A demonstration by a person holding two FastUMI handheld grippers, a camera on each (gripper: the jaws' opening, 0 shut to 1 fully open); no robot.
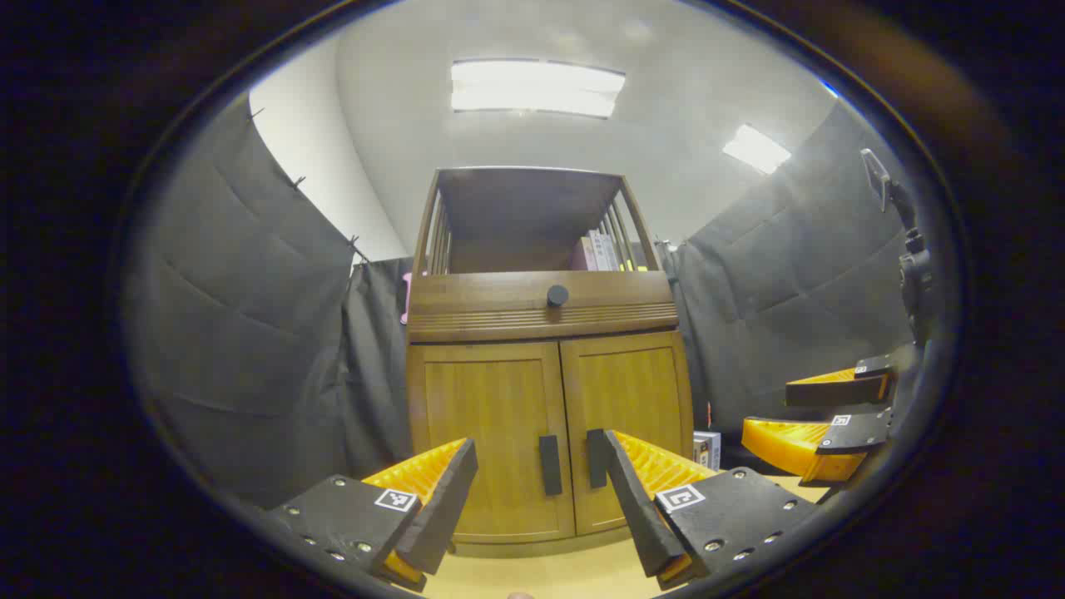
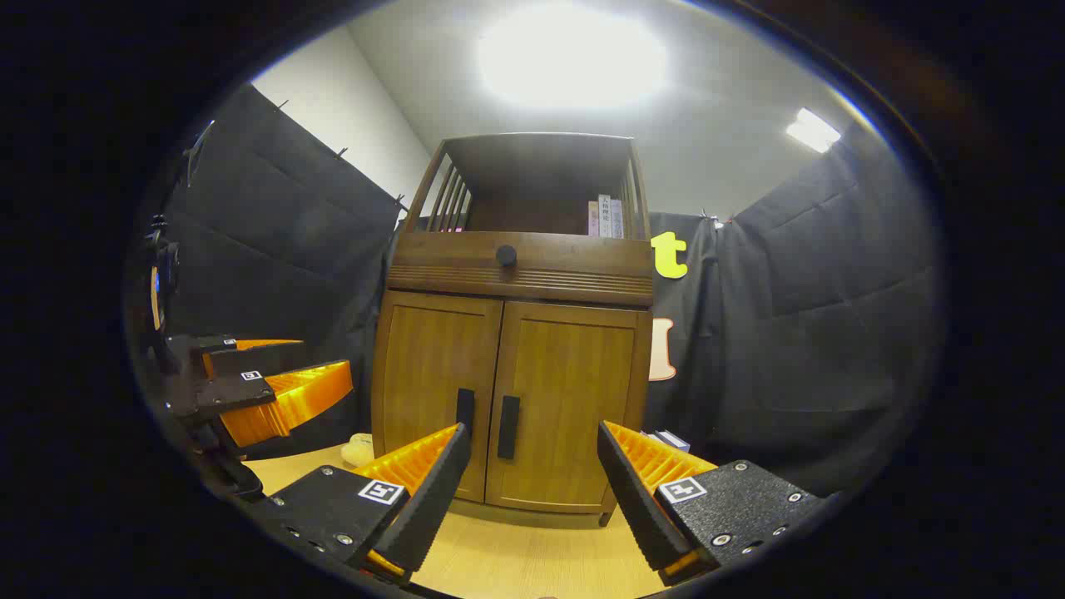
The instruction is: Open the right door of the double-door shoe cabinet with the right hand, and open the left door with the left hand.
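The shoe cabinet [image 2: 512,399] stands on the pale wooden floor [image 2: 507,566] ahead of both tools, its right door [image 2: 566,408] and left door [image 2: 433,383] both closed, with their dark vertical handles side by side at the centre seam. The right hand-held gripper [image 2: 528,478] is released, its fingers spread wide and empty, well short of the right door's handle [image 2: 508,427]. The left hand-held gripper [image 1: 541,491] is likewise released and grasping nothing, lined up low before the left door's handle [image 1: 550,465].

The step in hand looks like the approach. To do it well, the right hand-held gripper should shift slightly towards its handle, bracket it between both fingers, close firmly, then pull along the door's hinge arc rather than straight back.

The left gripper view shows a small box [image 1: 707,449] on the floor beside the cabinet and the right tool off to the side; the right gripper view shows a pale object [image 2: 359,450] by the cabinet's other lower corner.
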